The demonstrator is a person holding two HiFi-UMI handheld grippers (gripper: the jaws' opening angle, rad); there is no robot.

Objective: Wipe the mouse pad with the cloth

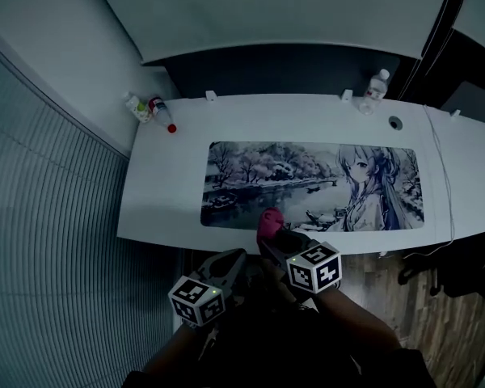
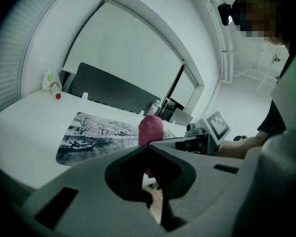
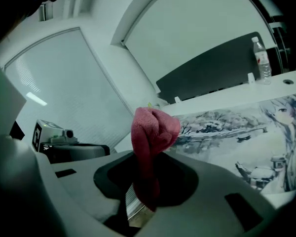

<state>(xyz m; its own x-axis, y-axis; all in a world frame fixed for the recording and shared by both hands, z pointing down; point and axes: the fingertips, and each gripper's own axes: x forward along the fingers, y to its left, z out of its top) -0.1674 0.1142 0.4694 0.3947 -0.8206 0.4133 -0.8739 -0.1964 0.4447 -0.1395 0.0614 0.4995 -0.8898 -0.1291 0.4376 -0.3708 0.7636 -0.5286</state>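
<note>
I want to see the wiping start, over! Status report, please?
Right gripper shut on red cloth, by mouse pad's near edge. Left gripper shut, empty. Nothing on pad; bottles stand off it, at desk's back.

Bunched pink cloth (image 3: 153,132) — printed mouse pad (image 1: 311,186)

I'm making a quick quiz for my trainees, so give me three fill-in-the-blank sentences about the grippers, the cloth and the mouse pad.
The right gripper is shut on the pink ____.
The left gripper has its jaws together, holding ____.
The mouse pad lies on a ____ desk.
Missing words: cloth, nothing, white.
</note>
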